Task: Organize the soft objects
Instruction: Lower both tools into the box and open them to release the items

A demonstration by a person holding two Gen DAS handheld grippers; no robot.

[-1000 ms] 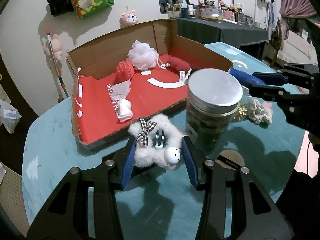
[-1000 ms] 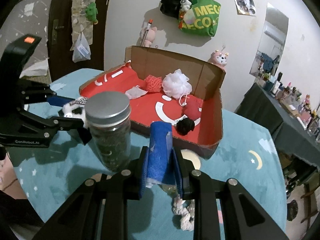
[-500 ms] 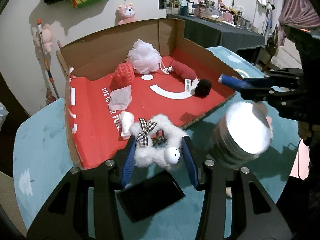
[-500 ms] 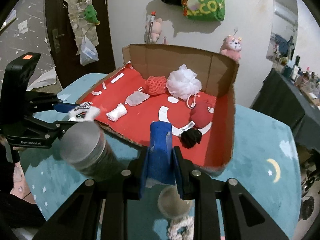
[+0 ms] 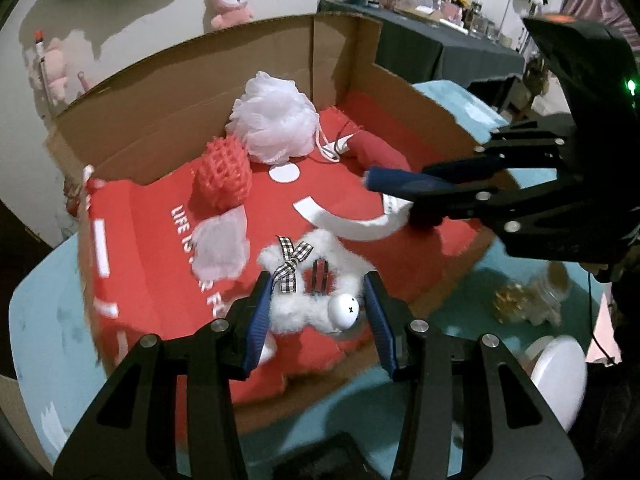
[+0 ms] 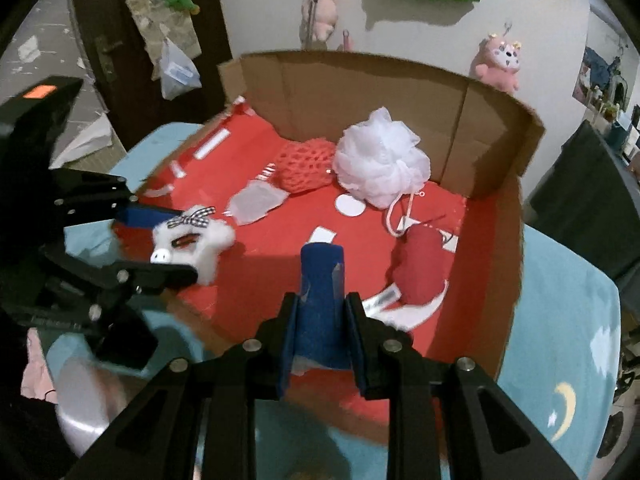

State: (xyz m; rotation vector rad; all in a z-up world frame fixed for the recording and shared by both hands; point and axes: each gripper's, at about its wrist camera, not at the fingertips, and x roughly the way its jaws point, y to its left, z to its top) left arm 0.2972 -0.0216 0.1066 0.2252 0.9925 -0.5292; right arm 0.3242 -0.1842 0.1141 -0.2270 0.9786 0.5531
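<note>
Left wrist: fluffy white plush (image 5: 312,296), gingham bow

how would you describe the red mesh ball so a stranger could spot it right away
Look in the cardboard box with the red floor. Near its back wall, the red mesh ball sits beside the white bath pouf. Only it has an open net weave; the other red item is smooth cloth.

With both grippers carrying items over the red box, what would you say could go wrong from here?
1. The left gripper and right gripper both reach over the box from its near side; they might collide if they converge.
2. The white plush is soft and fluffy; it could cling to a pad on release.
3. The blue roll, if dropped, may land on the red pouch beside it and roll.
</note>
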